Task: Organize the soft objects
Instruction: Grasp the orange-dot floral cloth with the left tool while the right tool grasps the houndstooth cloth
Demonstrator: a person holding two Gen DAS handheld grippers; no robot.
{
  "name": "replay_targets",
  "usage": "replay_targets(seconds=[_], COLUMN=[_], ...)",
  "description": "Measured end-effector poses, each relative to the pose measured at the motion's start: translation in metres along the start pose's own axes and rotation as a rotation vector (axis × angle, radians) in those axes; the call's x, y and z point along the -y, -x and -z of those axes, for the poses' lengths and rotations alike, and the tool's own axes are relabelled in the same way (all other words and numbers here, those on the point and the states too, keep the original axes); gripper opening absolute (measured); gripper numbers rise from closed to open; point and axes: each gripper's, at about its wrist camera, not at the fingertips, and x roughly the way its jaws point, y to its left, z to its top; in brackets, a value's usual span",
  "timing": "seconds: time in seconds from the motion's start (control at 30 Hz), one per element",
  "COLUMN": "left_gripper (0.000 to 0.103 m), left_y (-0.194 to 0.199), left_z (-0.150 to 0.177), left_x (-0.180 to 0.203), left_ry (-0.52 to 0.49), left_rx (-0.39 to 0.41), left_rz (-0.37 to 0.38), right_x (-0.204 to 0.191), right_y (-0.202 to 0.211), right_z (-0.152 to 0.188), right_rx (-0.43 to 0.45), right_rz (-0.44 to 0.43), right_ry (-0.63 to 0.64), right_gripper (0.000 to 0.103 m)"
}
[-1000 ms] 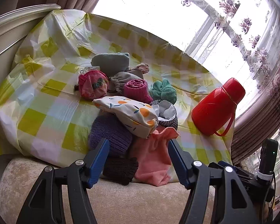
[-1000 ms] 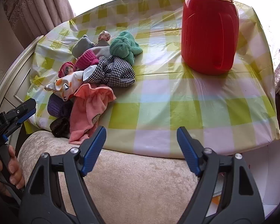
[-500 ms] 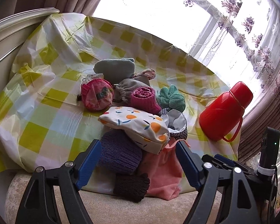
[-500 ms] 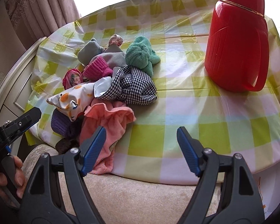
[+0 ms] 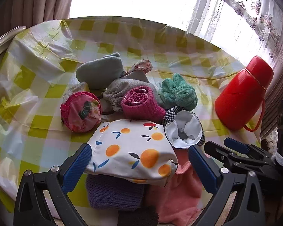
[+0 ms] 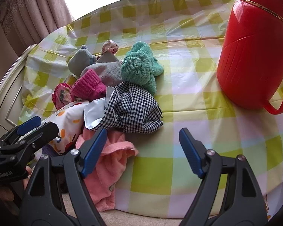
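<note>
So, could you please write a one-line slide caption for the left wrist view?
Open left hand-held gripper straddling a white orange-print fabric pouch atop piled soft items on a yellow-checked plastic tablecloth.

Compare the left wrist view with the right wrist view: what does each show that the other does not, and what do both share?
Only the left wrist view shows the purple knitted piece under the white orange-print fabric pouch, and the flowered lace curtain.

Only the right wrist view shows the full black-and-white checked cloth and a hand gripping the left tongs.

Both show the red plastic flask, teal towelling bundle, magenta knitted roll, pink fleece cloth and yellow-checked plastic tablecloth.
</note>
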Motion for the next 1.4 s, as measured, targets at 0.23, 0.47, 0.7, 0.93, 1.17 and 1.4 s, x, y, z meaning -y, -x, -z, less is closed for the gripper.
replay_targets(seconds=[0.23, 0.47, 0.7, 0.93, 1.17, 1.4], left_gripper=[0.082, 0.064, 0.054, 0.049, 0.049, 0.048], left_y=[-0.022, -0.016, -0.008, 0.008, 0.025, 0.044], left_z=[0.002, 0.005, 0.006, 0.009, 0.011, 0.016], left_x=[-0.018, -0.027, -0.031, -0.027, -0.016, 0.004], left_ry=[0.066, 0.111, 0.133, 0.124, 0.092, 0.040], left_rx=[-0.063, -0.023, 0.025, 0.085, 0.148, 0.215], left_rz=[-0.003, 0.043, 0.061, 0.051, 0.036, 0.016], right_x=[-0.002, -0.019, -0.025, -0.019, -0.013, 0.009], right_y=[-0.007, -0.023, -0.048, -0.064, -0.043, 0.004], right_z=[-0.006, -0.012, -0.019, -0.023, -0.018, -0.009], right_rx=[0.009, -0.012, -0.048, -0.078, -0.020, 0.061], right_rz=[-0.017, -0.054, -0.063, -0.078, -0.094, -0.088], right_ry=[-0.002, 0.042, 0.025, -0.008, -0.019, -0.047], right_gripper=[0.081, 0.084, 0.084, 0.059, 0.033, 0.033])
